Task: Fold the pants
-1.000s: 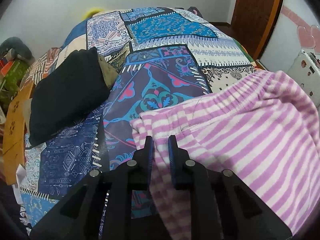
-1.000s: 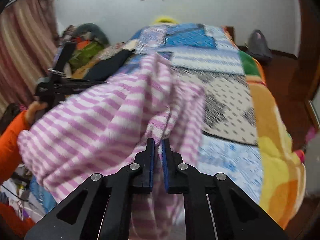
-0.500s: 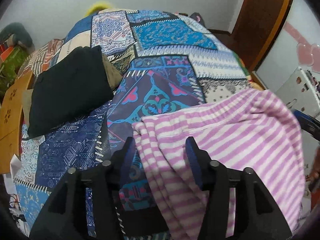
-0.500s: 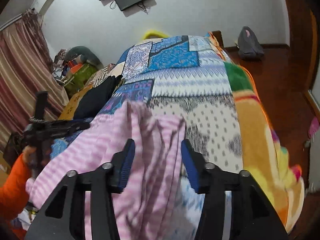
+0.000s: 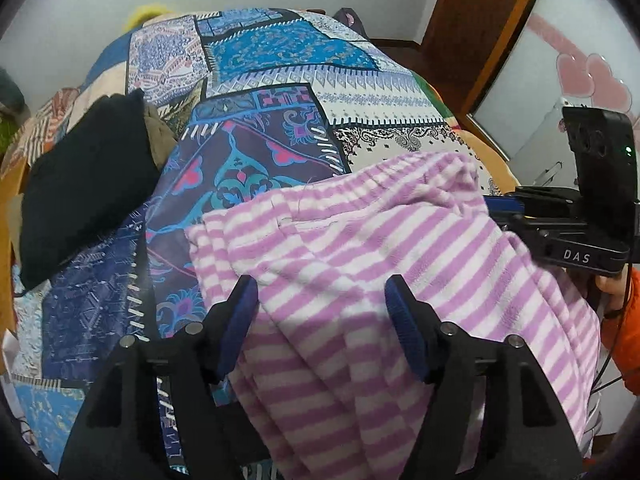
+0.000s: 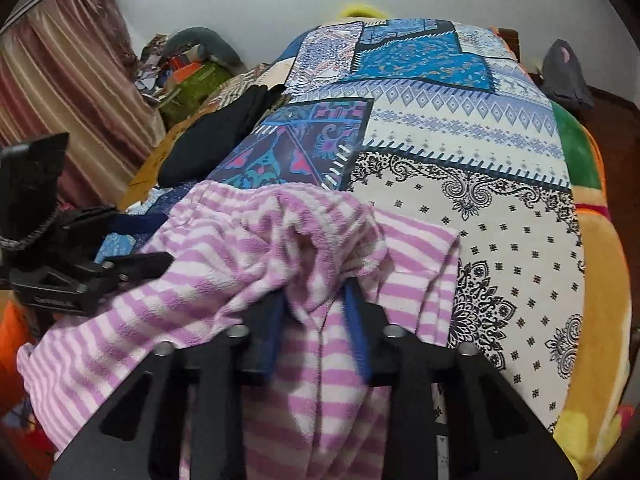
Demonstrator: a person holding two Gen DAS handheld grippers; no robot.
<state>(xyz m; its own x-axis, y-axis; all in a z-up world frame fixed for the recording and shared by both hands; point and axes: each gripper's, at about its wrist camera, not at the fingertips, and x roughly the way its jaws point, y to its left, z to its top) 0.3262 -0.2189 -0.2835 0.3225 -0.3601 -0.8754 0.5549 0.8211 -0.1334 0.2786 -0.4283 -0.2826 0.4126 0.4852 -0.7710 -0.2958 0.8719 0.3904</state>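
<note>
The pink-and-white striped fleece pants [image 5: 360, 248] lie bunched on the near end of the patchwork bed, hanging over its front edge; they also show in the right wrist view [image 6: 248, 264]. My left gripper [image 5: 322, 312] is open, its jaws wide apart above the fabric's left side. My right gripper [image 6: 316, 320] is open, its blue fingers [image 6: 356, 320] straddling a raised fold at the pants' right side. Each gripper shows in the other's view: the right one [image 5: 568, 224], the left one [image 6: 80, 264].
The patchwork bedspread [image 5: 280, 80] covers the bed [image 6: 460, 120]. A folded black garment [image 5: 88, 184] lies at the left side, also in the right wrist view [image 6: 216, 140]. A wooden door [image 5: 480, 20] stands at the right, a striped curtain [image 6: 60, 100] and clutter at the left.
Both grippers were shut on the pants a second ago; both opened and let the fabric drop onto the bed. The pants now lie slack, and both grippers have drawn back slightly.
</note>
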